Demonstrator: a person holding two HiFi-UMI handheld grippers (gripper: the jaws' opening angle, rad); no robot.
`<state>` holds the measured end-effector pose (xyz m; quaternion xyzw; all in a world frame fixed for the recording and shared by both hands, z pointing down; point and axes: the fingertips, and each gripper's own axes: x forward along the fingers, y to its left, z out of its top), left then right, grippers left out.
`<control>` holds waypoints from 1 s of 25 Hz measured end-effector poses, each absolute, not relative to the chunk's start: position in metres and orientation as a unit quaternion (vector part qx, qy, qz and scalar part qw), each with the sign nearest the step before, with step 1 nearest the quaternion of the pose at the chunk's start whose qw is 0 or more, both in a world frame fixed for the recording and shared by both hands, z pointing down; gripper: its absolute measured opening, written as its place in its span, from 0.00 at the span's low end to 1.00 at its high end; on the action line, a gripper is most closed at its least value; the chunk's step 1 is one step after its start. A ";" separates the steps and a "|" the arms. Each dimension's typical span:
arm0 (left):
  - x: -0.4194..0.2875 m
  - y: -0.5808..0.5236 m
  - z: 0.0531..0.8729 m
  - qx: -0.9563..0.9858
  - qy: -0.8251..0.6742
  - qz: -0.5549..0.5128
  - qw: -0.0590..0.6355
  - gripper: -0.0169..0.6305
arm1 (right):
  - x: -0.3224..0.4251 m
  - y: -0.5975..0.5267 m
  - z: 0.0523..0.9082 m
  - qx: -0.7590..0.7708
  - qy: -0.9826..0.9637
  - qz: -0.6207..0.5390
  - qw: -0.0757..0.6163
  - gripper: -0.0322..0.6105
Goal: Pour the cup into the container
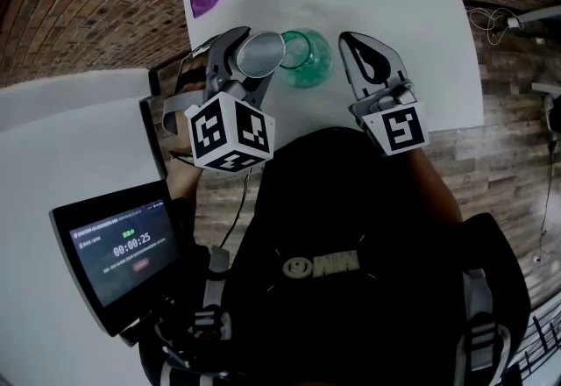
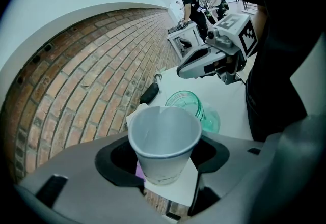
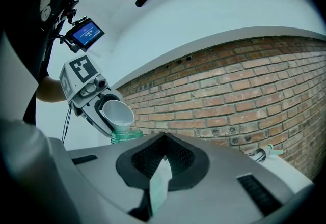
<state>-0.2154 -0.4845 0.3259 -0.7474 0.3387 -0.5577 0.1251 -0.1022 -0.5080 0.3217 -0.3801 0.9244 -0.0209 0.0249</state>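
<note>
Matt paper cup [image 2: 164,141]; glossy translucent container [image 2: 192,102] (plastic, seemingly).

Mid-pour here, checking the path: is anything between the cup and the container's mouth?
Nothing visible. The cup, in the left hand-held gripper, tilts directly over the open green container; the right hand-held gripper sits off to the side.

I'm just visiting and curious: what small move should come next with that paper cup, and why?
Probably tip the white paper cup back upright: the left hand-held gripper holds it tilted over the green glass jar, and its inside looks empty.
</note>
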 end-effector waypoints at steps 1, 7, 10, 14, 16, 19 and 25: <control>-0.215 -0.484 0.326 -0.747 0.338 -0.559 0.126 0.48 | -0.102 -0.508 0.322 -0.380 0.924 -0.021 0.025 0.06; -0.215 -0.484 0.327 -0.744 0.332 -0.565 0.130 0.48 | -0.103 -0.508 0.322 -0.379 0.925 -0.021 0.026 0.06; -0.216 -0.485 0.327 -0.742 0.331 -0.568 0.133 0.48 | -0.103 -0.509 0.321 -0.378 0.925 -0.020 0.027 0.06; -0.216 -0.485 0.328 -0.738 0.330 -0.573 0.135 0.48 | -0.103 -0.508 0.321 -0.378 0.925 -0.021 0.026 0.06; -0.216 -0.485 0.328 -0.737 0.329 -0.575 0.135 0.48 | -0.103 -0.508 0.321 -0.378 0.925 -0.021 0.026 0.06; -0.216 -0.485 0.328 -0.735 0.328 -0.577 0.137 0.48 | -0.103 -0.508 0.320 -0.379 0.925 -0.020 0.027 0.06; -0.215 -0.485 0.328 -0.735 0.327 -0.577 0.139 0.48 | -0.103 -0.508 0.320 -0.378 0.925 -0.021 0.027 0.06</control>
